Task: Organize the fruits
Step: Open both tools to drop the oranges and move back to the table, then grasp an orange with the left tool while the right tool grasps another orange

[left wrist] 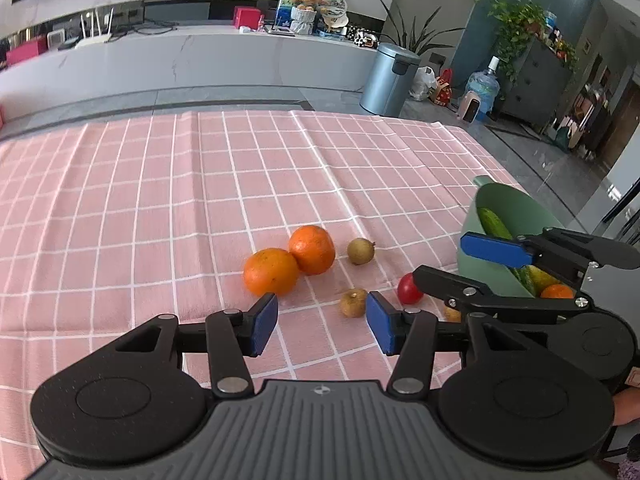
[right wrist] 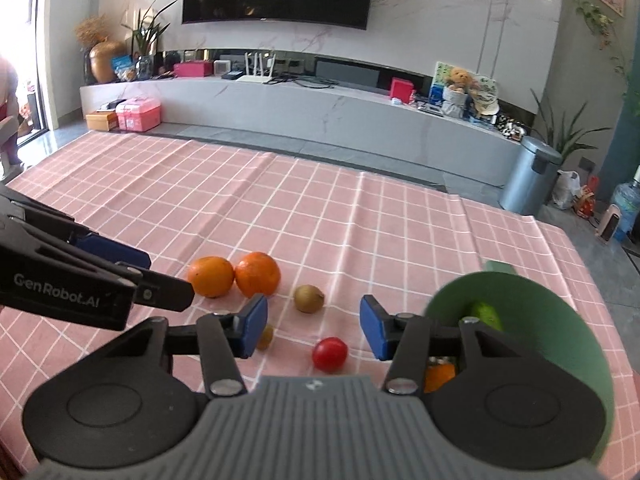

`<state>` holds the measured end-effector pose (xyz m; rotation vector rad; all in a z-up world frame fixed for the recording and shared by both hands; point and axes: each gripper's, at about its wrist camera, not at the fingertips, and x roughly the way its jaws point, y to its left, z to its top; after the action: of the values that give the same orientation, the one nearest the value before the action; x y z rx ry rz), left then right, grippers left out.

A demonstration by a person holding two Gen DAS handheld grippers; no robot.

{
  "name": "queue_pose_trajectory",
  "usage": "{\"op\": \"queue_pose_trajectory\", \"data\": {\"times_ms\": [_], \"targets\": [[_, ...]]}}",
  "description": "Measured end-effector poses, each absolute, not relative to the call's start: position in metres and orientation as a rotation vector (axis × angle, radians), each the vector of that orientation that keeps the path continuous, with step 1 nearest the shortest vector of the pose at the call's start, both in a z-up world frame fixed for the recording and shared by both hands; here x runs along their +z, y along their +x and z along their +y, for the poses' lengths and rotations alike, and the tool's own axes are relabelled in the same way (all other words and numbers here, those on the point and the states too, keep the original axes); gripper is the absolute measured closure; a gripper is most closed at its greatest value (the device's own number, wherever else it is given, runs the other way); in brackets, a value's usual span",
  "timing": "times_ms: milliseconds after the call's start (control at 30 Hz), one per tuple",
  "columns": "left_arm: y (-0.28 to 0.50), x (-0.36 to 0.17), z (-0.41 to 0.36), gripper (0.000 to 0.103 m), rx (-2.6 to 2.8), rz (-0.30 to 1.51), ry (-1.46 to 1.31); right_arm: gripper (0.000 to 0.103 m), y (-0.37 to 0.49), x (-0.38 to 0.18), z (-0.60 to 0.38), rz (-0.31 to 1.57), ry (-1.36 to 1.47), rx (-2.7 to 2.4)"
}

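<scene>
Two oranges (left wrist: pixel 272 271) (left wrist: pixel 312 249) lie touching on the pink checked cloth; they also show in the right wrist view (right wrist: pixel 211 276) (right wrist: pixel 257 274). Two small brown fruits (left wrist: pixel 361 251) (left wrist: pixel 353 302) and a red tomato (left wrist: pixel 409 289) lie nearby; the tomato shows in the right wrist view (right wrist: pixel 329 354) too. A green bowl (left wrist: pixel 476 264) at the right holds a cucumber (left wrist: pixel 494 222), an orange and other produce. My left gripper (left wrist: pixel 322 322) is open and empty, just short of the near brown fruit. My right gripper (right wrist: pixel 314 330) is open and empty over the tomato, beside the bowl (right wrist: pixel 532 312).
The pink cloth (left wrist: pixel 200 200) covers the table; its far edge and right edge drop to a grey floor. A metal bin (left wrist: pixel 390 80) and a low marble bench (right wrist: pixel 320 112) stand beyond the table.
</scene>
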<state>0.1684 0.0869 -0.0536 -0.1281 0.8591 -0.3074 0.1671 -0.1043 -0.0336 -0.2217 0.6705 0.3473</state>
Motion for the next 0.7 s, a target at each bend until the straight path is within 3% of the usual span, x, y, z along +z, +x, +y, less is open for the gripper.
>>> {"op": "queue_pose_trajectory", "data": {"times_ms": [700], "targets": [[0.221,-0.093,0.091,0.043,-0.268,0.920,-0.115,0.058,0.218,-0.080,-0.068,0.716,-0.426,0.554]]}}
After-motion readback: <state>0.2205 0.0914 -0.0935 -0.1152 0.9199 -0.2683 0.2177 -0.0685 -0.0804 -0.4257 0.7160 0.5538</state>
